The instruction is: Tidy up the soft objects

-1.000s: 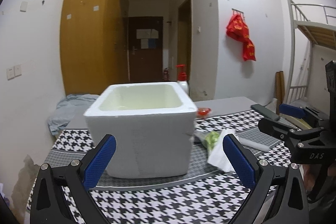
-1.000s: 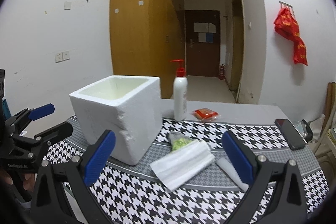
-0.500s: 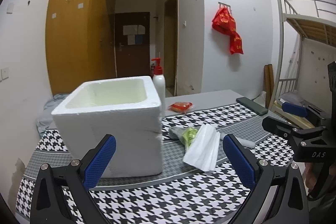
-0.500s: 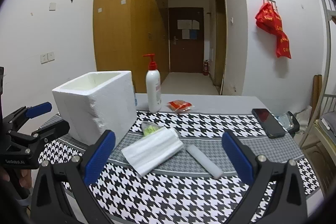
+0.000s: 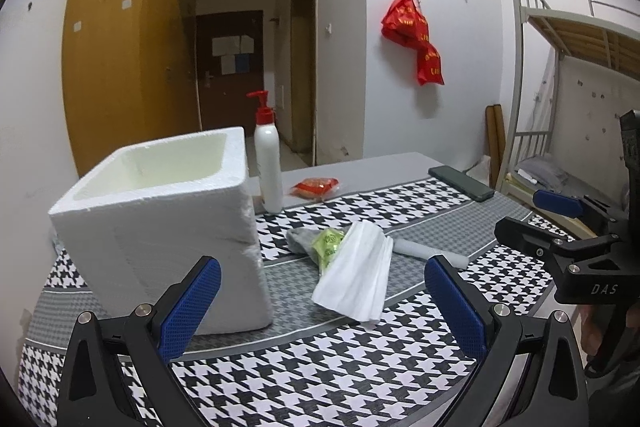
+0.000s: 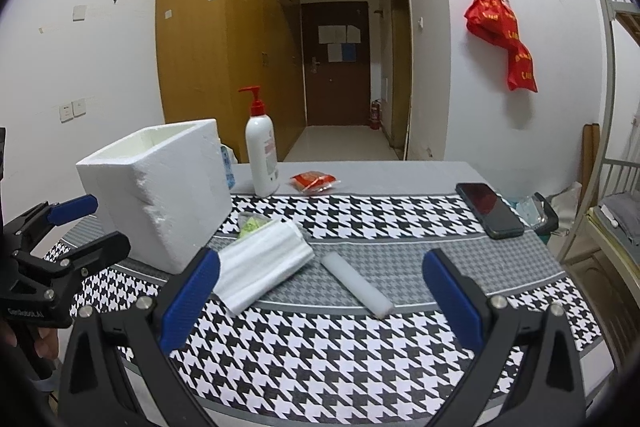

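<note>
A white foam box stands open-topped on the houndstooth table at the left. Beside it lie a folded white foam sheet, a green-and-grey packet partly under the sheet, and a white foam stick. A red packet lies farther back. My left gripper is open and empty, near the table's front edge. My right gripper is open and empty, in front of the foam stick.
A white pump bottle with a red top stands behind the box. A black phone lies at the right of the table. A bunk bed frame stands at the right.
Both grippers have swung to the right, so the box has shifted left in both views and the soft items sit nearer centre. Both stay open.
</note>
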Demonstrator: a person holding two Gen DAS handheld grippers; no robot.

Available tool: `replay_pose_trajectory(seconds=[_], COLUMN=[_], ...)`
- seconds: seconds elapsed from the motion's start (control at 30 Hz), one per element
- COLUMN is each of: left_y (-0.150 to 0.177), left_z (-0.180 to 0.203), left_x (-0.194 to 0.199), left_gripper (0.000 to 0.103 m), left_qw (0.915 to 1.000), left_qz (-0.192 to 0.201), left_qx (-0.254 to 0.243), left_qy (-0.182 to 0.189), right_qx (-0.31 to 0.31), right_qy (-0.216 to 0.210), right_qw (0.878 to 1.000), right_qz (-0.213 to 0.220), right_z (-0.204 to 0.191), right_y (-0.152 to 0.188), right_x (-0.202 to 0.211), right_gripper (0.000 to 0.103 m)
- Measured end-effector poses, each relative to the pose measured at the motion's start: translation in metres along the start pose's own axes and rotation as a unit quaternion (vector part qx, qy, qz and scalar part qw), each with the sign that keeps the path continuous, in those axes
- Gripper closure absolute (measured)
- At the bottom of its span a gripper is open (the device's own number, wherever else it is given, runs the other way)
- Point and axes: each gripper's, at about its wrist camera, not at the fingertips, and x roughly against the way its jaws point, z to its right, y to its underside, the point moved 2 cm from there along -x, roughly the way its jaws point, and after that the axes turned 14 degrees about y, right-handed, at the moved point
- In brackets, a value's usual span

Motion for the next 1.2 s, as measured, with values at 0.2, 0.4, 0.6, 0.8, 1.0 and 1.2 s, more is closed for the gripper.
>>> replay_pose_trajectory(seconds=[0.2, 0.4, 0.6, 0.8, 1.0, 1.2], left_y=[0.003, 0.010, 0.017, 0.021, 0.019, 0.018], left_z=[0.004, 0.004, 0.007, 0.007, 0.006, 0.003], left_x=[-0.016, -0.033, -0.054, -0.068, -0.081, -0.092], left_gripper=[0.001, 0.001, 0.001, 0.001, 0.001, 0.001], left_qw=[0.9998, 0.9989, 0.9977, 0.9966, 0.9957, 0.9947], left_qz=[-0.019, -0.045, -0.067, -0.081, -0.092, -0.102], left_qx=[-0.001, 0.002, -0.002, -0.008, -0.002, 0.003], left_qy=[0.006, 0.008, 0.009, 0.006, 0.007, 0.005], right_qx=[0.000, -0.001, -0.005, -0.004, 0.008, 0.014], right_qy=[0.002, 0.004, 0.003, -0.005, -0.020, -0.024], right_qw=[1.000, 1.000, 0.999, 0.998, 0.996, 0.996], right_qz=[-0.011, -0.027, -0.043, -0.070, -0.082, -0.087], right_z=[0.005, 0.010, 0.016, 0.018, 0.020, 0.023], right_y=[0.006, 0.013, 0.019, 0.023, 0.027, 0.027], right_x=[-0.009, -0.020, -0.030, -0.045, -0.053, -0.056], right_gripper=[0.000, 0.000, 0.000, 0.000, 0.000, 0.000])
